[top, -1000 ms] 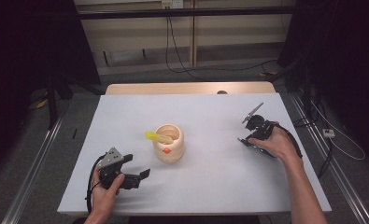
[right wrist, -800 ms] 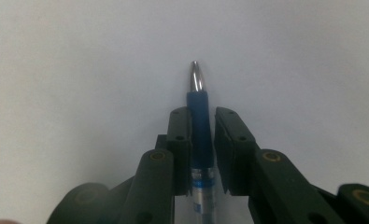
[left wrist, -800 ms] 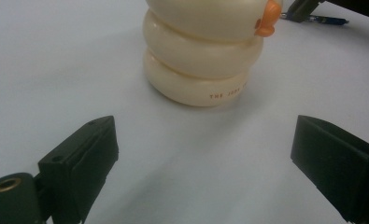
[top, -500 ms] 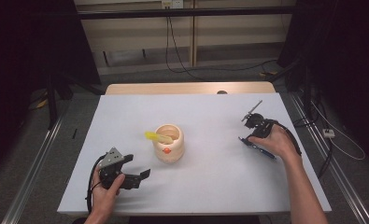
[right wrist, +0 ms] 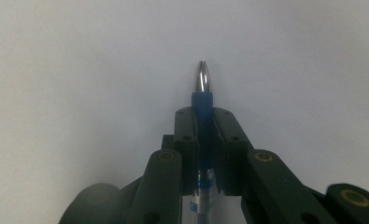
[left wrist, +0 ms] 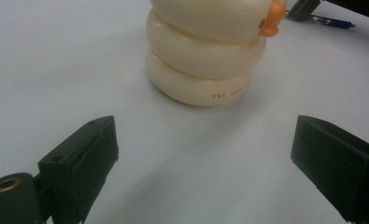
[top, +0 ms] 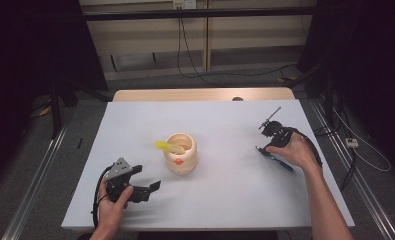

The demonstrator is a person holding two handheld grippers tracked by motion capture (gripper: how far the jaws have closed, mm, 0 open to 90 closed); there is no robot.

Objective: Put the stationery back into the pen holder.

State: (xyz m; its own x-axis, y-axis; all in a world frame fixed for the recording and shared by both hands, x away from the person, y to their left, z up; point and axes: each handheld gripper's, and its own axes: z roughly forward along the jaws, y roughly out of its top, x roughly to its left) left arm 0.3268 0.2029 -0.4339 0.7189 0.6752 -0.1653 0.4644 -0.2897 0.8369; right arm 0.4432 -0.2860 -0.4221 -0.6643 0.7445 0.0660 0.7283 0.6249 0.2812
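The right claw (right wrist: 202, 122) is clamped on a blue pen (right wrist: 202, 100), its two black jaws pressed flat against the pen's sides after closing in the last moment. The pen's blue end and silver clip stick out just past the jaw tips, and the rest of the barrel runs back between the jaws toward the hand. In the high view the right claw (top: 261, 148) sits low over the white table (top: 225, 200), with the pen (top: 280, 164) lying slantwise under the person's right hand (top: 296, 151).

Well away from it, across the table, stands a cream ringed pot (top: 180, 153) with an orange beak on its side and a yellow piece poking from its top.

Beyond the pot, the left claw (top: 154, 186) rests near the table's near edge, jaws wide apart with nothing between them. Just ahead of its tips stands the pot (left wrist: 205, 51).
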